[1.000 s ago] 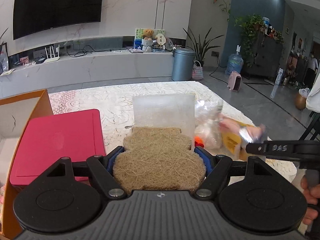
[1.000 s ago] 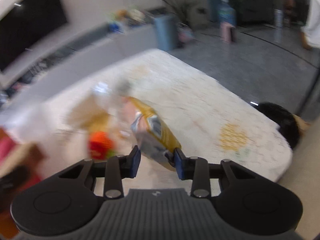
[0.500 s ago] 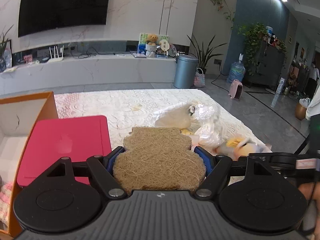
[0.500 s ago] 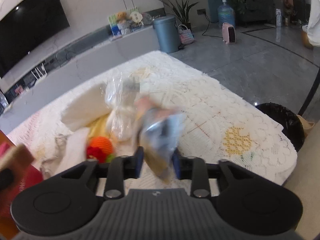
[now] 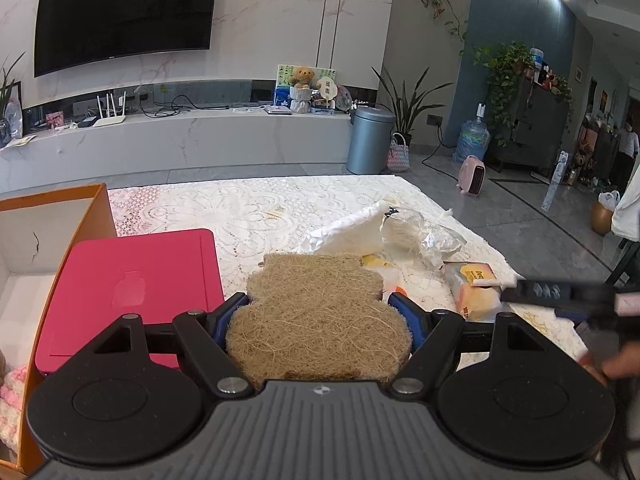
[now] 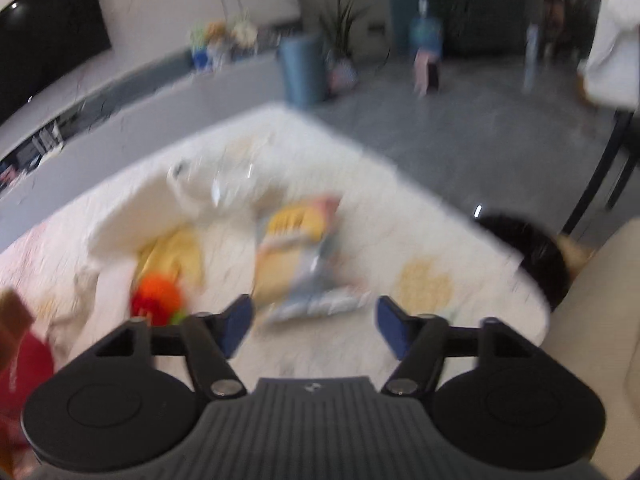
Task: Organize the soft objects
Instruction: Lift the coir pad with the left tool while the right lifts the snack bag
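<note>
We just let the snack bag drop w/ right tongs opening, left tongs squeeze the mat, box next.

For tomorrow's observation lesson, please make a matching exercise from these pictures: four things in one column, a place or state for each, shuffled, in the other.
Things:
1. fibre pad
2. snack packet
3. pink lid
4. orange toy

Places or states:
A. lying flat beside the orange box
B. clamped in the left gripper
C. on the cloth ahead of the opening right gripper
D. next to a yellow item

Pairs: 1-B, 2-C, 3-A, 4-D
</note>
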